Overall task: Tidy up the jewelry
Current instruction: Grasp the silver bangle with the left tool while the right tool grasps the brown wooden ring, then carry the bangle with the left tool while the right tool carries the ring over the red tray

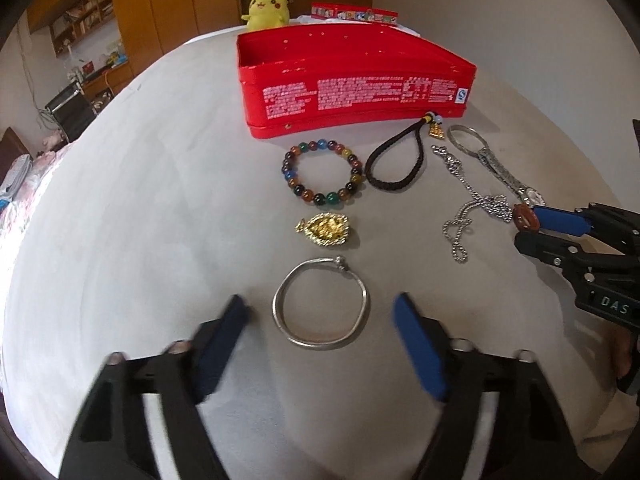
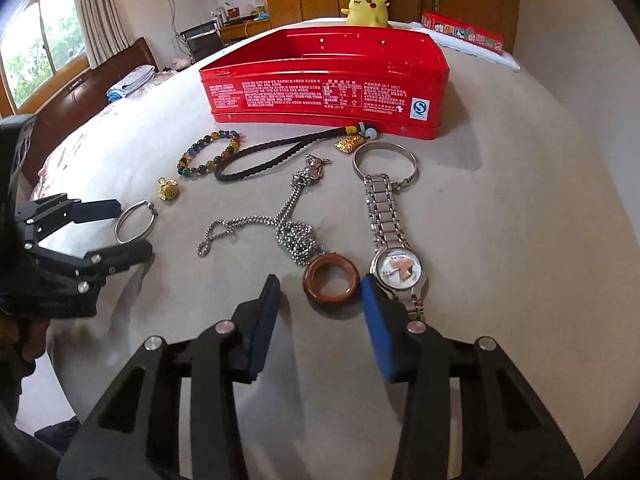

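An open red tin box (image 1: 352,84) stands at the back of the round grey table, also in the right wrist view (image 2: 320,92). In front of it lie a coloured bead bracelet (image 1: 322,172), a black braided cord (image 1: 396,164), a gold pendant (image 1: 326,230), a silver bangle (image 1: 320,306), a silver chain necklace (image 2: 280,224), a wristwatch (image 2: 394,248) and a brown ring (image 2: 331,280). My left gripper (image 1: 320,308) is open, its fingers on either side of the silver bangle. My right gripper (image 2: 320,284) is open around the brown ring.
A yellow plush toy (image 1: 266,8) and a long red pack (image 1: 354,14) sit at the table's far edge. A second silver bangle (image 2: 384,160) lies by the watch strap. A bed (image 2: 100,92) and wooden cupboards stand behind the table.
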`<state>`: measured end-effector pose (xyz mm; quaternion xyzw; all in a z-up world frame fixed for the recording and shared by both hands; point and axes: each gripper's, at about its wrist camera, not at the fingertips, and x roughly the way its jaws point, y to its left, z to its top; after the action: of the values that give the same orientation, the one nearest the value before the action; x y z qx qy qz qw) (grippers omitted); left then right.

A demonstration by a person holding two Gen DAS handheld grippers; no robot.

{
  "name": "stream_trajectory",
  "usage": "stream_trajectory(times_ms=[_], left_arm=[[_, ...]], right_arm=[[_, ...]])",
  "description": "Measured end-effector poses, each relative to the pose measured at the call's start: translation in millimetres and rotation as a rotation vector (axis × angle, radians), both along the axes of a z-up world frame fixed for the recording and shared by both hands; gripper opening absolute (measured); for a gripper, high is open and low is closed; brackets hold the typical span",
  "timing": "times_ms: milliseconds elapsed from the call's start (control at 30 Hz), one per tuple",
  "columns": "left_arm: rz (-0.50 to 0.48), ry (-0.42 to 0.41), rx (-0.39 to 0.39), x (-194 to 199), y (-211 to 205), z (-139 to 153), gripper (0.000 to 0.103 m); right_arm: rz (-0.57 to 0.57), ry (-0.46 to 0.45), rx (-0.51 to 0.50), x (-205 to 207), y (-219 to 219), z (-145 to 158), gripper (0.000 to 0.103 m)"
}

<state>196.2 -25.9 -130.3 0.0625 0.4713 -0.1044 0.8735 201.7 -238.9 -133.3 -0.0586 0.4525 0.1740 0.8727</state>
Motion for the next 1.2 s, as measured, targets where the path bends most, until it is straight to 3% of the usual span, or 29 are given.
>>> stream_trajectory(times_ms=[33,67,500,1200], left_arm=[[-0.005,0.001,-0.004,0,-1,1,0.052],[-0.007,0.003,-0.006,0,-2,2,0.048],[-0.010,0.010,-0.027,-6,0,11,0.048],[-0.006,-0.052,-0.030,-16,1,44,0.048]], right_arm=[[0.005,-0.002,-0.003,0,1,0,0.032],[0.009,-0.003,-0.004,0,1,0,0.029],[0.023,0.000,0.012,-8,3,8,0.028],[0.025,-0.045,0.031,-18,2,37,0.028]])
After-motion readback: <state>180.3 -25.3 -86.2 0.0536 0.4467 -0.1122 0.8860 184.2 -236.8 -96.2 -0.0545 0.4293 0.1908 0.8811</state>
